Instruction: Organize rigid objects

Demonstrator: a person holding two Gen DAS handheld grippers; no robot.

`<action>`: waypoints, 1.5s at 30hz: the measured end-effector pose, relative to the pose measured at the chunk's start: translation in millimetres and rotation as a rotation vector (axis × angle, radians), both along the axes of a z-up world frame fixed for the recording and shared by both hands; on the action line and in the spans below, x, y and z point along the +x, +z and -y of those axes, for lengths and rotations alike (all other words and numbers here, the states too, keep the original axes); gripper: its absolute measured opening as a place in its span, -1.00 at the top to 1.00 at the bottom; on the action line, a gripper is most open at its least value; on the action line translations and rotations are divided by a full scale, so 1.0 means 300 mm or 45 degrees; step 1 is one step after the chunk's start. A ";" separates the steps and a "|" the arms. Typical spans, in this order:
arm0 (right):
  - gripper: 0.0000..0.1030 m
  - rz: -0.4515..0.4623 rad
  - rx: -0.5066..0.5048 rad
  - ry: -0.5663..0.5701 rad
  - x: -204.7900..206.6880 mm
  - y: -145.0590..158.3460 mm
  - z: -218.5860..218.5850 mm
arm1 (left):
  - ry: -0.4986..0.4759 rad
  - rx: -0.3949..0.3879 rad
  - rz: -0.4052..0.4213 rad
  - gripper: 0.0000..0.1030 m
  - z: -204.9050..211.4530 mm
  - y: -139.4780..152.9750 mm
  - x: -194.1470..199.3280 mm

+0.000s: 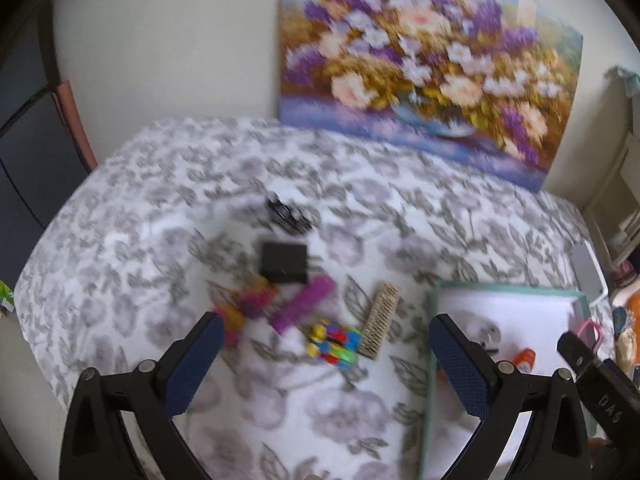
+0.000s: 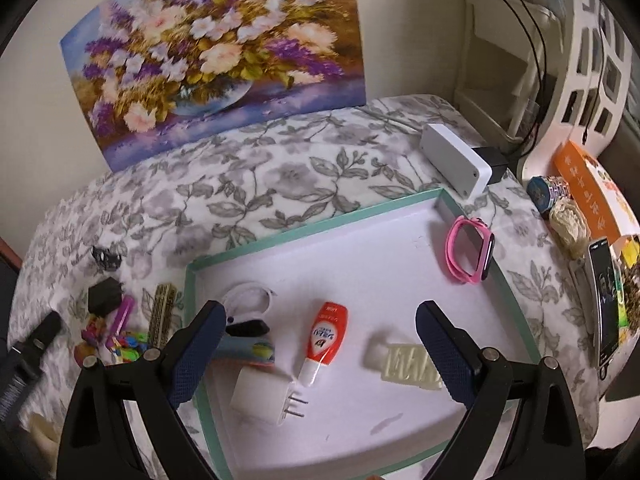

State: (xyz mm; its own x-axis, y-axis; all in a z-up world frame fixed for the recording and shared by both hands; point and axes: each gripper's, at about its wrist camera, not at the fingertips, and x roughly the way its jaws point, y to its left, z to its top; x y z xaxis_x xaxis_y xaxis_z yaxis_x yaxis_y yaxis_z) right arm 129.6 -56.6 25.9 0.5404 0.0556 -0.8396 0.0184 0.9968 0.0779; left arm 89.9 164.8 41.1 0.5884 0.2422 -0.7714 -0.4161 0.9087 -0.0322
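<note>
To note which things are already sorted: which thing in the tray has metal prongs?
The white plug adapter near the tray's front left corner; two prongs stick out sideways. Nothing else there has prongs.

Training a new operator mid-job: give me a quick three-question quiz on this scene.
1. True or false: the pink watch lies inside the teal-rimmed tray.
2. Which lies outside the tray? A) glue bottle B) white plug adapter C) black box
3. Fill in: both the left gripper and right gripper are ____.

Key: 1 true; 2 C; 3 open.
</note>
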 end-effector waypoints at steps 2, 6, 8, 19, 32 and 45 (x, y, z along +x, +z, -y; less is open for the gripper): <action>-0.87 -0.012 -0.025 0.024 -0.005 -0.016 -0.023 | 0.022 0.013 0.042 -1.00 -0.030 0.019 -0.019; -0.87 -0.070 -0.072 0.068 -0.012 -0.061 -0.072 | 0.064 -0.017 0.101 -1.00 -0.089 0.043 -0.043; -0.87 -0.054 -0.063 0.082 -0.018 -0.059 -0.092 | 0.079 -0.050 0.116 -1.00 -0.123 0.050 -0.050; -0.87 0.095 0.051 0.197 -0.052 0.042 -0.257 | 0.136 -0.086 0.094 -1.00 -0.269 0.052 -0.081; -0.87 -0.041 0.054 0.313 -0.059 -0.057 -0.500 | 0.173 -0.139 -0.009 -1.00 -0.450 -0.011 -0.080; -0.87 -0.204 0.068 0.298 -0.033 -0.204 -0.592 | 0.134 -0.264 -0.195 -1.00 -0.491 -0.173 0.012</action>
